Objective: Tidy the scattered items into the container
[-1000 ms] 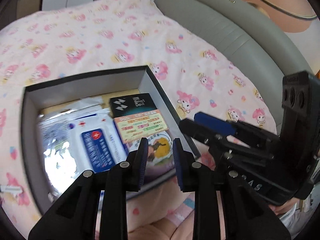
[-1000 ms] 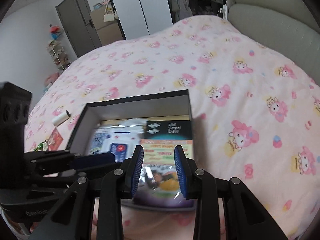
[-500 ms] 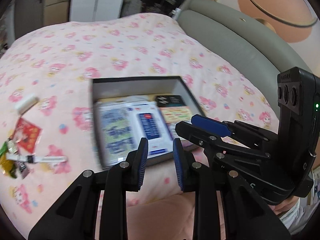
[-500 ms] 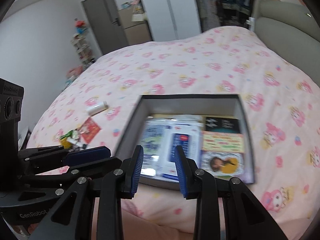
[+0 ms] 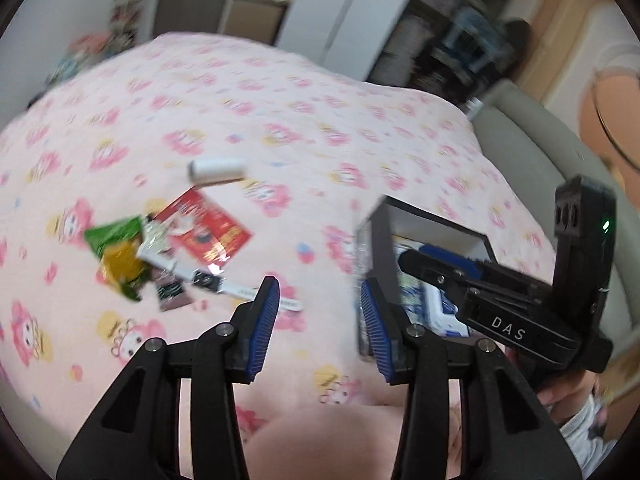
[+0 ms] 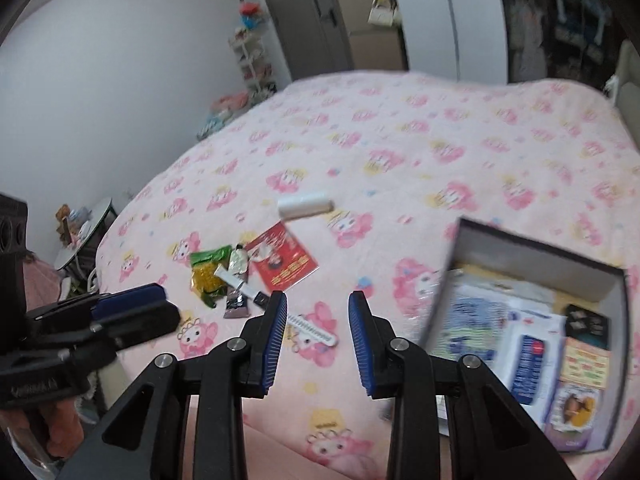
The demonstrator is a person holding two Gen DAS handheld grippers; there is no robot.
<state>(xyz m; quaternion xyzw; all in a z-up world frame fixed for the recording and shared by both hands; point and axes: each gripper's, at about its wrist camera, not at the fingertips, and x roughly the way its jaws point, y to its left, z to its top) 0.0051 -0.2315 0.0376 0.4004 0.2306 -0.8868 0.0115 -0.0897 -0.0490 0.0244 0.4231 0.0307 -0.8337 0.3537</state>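
My left gripper (image 5: 320, 328) hovers over the pink bedspread with its jaws opening and nothing between them. Ahead and to its left lie the scattered items: a white cylinder (image 5: 216, 170), a red packet (image 5: 204, 228), a green and yellow packet (image 5: 116, 248) and a white strip (image 5: 260, 294). The dark box (image 5: 380, 232), holding several flat packets, sits just to the right. My right gripper (image 6: 318, 336) is open and empty, with the white strip (image 6: 312, 330) seen past its fingers. The box (image 6: 540, 256) lies to its right, and the red packet (image 6: 284, 260) and white cylinder (image 6: 306, 205) lie ahead.
The bed carries a pink cartoon-print cover (image 6: 400, 152). A grey padded headboard (image 5: 528, 140) runs along the right. Beyond the bed stand a grey door (image 6: 304, 20), a white wardrobe (image 6: 432, 12) and a small shelf (image 6: 252, 60); a low side table (image 6: 88, 224) stands at the left.
Both views have swung left, from directly over the box to the scattered pile, so the box now sits at the right. The left jaws have spread wider; the right jaws keep the same gap.
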